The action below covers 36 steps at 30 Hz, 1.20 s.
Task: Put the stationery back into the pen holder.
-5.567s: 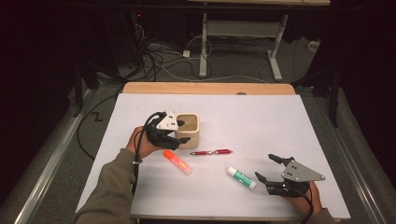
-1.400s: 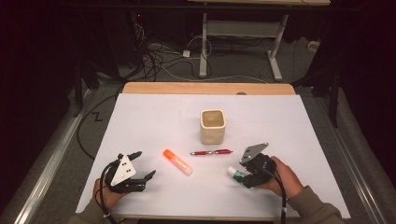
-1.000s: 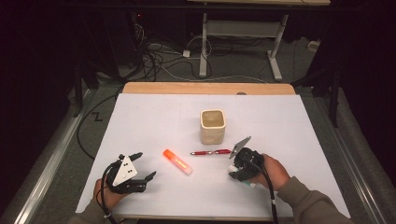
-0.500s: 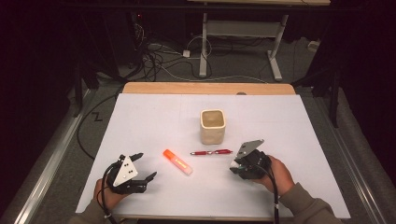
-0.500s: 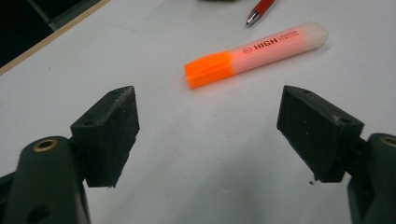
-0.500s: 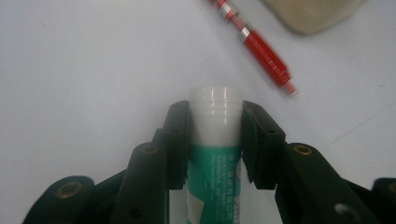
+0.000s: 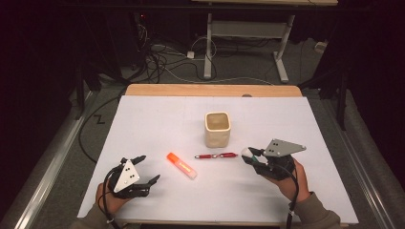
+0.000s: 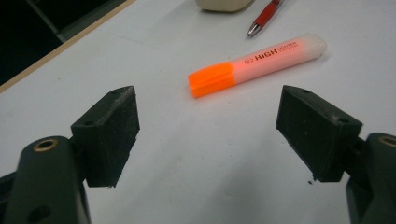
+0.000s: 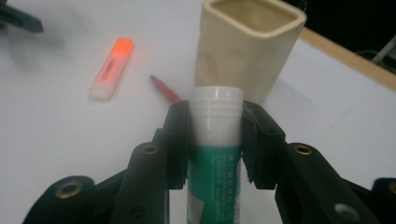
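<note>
Right gripper (image 9: 215, 140): clamped on the white-capped green-and-white glue stick (image 9: 215, 154); its jaws have just been closing, and now both pads press the stick's sides, cap end pointing away from the hand.
Glue stick's place: lifted off the white-covered desk (image 7: 157, 119), right of centre, just beside the red pen (image 7: 216, 155) and near the cream square ceramic cup (image 7: 218, 129).
Left gripper (image 8: 205, 135): jaws spread wide with nothing between them, near the desk's front left corner.
Orange highlighter with clear cap (image 8: 257, 63): lies flat just beyond the left jaws, apart from them.
Open room: bare white surface along the far edge, the left edge and the right edge; bare strip between the two grippers at the front edge.
</note>
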Available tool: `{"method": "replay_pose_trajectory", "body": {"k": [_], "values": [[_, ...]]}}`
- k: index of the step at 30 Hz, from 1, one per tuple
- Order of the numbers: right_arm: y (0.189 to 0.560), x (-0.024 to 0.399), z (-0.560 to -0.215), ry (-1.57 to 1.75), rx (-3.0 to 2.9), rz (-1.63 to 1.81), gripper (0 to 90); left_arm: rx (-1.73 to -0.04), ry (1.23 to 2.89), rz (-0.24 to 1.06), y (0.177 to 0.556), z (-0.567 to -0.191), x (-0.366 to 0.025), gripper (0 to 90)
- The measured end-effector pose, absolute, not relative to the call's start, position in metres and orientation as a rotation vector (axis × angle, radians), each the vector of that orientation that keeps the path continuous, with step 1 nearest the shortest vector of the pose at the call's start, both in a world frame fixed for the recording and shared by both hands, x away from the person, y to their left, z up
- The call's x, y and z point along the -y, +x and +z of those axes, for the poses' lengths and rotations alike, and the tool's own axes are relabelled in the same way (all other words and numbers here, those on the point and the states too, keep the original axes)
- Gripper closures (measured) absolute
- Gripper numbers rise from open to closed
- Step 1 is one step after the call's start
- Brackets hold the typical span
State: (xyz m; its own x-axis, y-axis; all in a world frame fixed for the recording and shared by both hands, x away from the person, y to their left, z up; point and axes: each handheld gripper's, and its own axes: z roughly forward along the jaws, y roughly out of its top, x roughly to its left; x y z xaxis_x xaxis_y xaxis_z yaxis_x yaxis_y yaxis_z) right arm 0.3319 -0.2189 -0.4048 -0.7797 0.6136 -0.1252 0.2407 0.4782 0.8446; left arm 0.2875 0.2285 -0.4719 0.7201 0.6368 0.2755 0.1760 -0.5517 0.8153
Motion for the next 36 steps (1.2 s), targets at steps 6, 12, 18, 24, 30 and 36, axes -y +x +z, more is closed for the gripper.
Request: {"method": "replay_pose_trajectory", "body": {"k": [6,12,18,24,30,36], "values": [[0.333,0.220,-0.394,0.701,-2.234,1.309,65.6,-0.619,2.108,0.710,0.288,-0.473,-0.229,20.8],[0.338,0.215,-0.383,0.669,-2.179,1.376,65.6,-0.626,2.103,0.708,0.289,-0.473,-0.230,20.8],[0.347,0.207,-0.375,0.660,-2.117,1.433,65.6,-0.624,2.100,0.708,0.289,-0.473,-0.230,20.8],[0.358,0.197,-0.362,0.639,-2.070,1.491,65.6,-0.623,2.104,0.711,0.289,-0.473,-0.230,20.9],[0.371,0.184,-0.352,0.613,-2.059,1.534,65.6,-0.611,2.109,0.705,0.291,-0.474,-0.229,20.8],[0.383,0.169,-0.349,0.591,-2.061,1.550,65.6,-0.602,2.112,0.699,0.290,-0.475,-0.228,20.8]]}}
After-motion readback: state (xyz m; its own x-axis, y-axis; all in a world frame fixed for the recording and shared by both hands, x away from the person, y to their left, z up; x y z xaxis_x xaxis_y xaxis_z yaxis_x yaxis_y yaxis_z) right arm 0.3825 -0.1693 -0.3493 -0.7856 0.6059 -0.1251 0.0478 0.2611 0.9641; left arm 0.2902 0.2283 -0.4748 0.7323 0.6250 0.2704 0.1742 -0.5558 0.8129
